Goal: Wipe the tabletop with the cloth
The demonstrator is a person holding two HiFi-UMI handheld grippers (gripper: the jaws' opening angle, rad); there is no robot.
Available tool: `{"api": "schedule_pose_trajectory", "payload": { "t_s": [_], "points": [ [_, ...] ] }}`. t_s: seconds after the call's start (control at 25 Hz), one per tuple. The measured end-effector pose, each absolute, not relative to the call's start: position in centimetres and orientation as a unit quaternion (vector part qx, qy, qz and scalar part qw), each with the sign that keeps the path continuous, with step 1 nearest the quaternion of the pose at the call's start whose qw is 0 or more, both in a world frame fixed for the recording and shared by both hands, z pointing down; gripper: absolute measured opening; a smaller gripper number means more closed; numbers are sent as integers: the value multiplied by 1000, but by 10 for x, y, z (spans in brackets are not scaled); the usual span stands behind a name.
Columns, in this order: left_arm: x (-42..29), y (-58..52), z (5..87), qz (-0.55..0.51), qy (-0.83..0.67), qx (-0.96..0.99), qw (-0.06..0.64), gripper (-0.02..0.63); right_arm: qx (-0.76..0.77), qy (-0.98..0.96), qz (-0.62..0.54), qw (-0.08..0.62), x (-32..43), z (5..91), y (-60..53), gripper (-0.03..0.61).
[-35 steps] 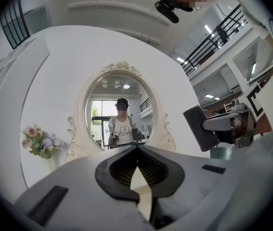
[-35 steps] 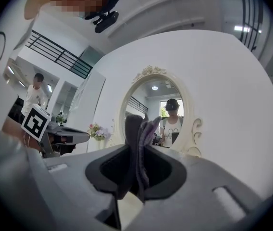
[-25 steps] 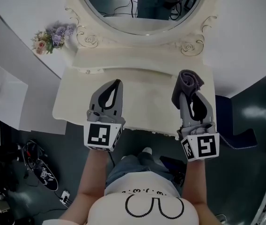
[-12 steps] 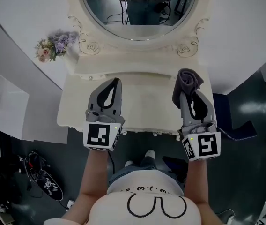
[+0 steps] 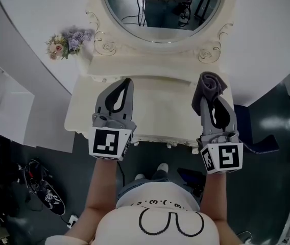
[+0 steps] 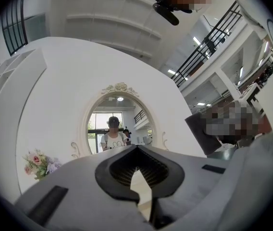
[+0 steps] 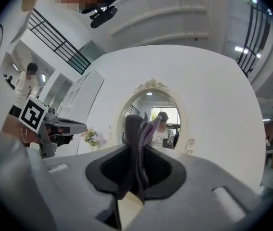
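A cream dressing table's top (image 5: 158, 103) lies below both grippers in the head view. My right gripper (image 5: 210, 87) is shut on a folded grey-purple cloth (image 5: 211, 84), which sticks up past the jaw tips over the table's right end. In the right gripper view the cloth (image 7: 139, 146) stands pinched between the jaws in front of the mirror. My left gripper (image 5: 127, 83) hovers over the table's left half, shut with nothing in it. In the left gripper view the jaws meet at the tip (image 6: 137, 147).
An oval mirror (image 5: 160, 6) in a carved cream frame rises behind the tabletop. A small bouquet (image 5: 67, 40) stands at the table's back left against the curved white wall. A blue seat (image 5: 247, 131) is on the dark floor at the right, a cable and shoe (image 5: 43, 188) at the left.
The view has shifted so the table and mirror sit slightly lower and further right. Both grippers keep their pose over the table, the cloth still held in the right one.
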State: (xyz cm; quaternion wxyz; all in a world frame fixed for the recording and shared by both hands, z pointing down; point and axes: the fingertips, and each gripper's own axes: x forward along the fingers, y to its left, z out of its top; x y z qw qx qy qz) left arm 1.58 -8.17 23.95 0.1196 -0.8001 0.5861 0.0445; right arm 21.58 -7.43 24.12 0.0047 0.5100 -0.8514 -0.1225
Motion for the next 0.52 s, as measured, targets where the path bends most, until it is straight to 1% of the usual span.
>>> {"api": "schedule_pose_trajectory", "payload": {
  "t_s": [0.52],
  "points": [
    [28, -63, 234, 53, 579, -805, 119, -2, 517, -845, -133, 9, 226, 239, -52, 78]
  ]
}}
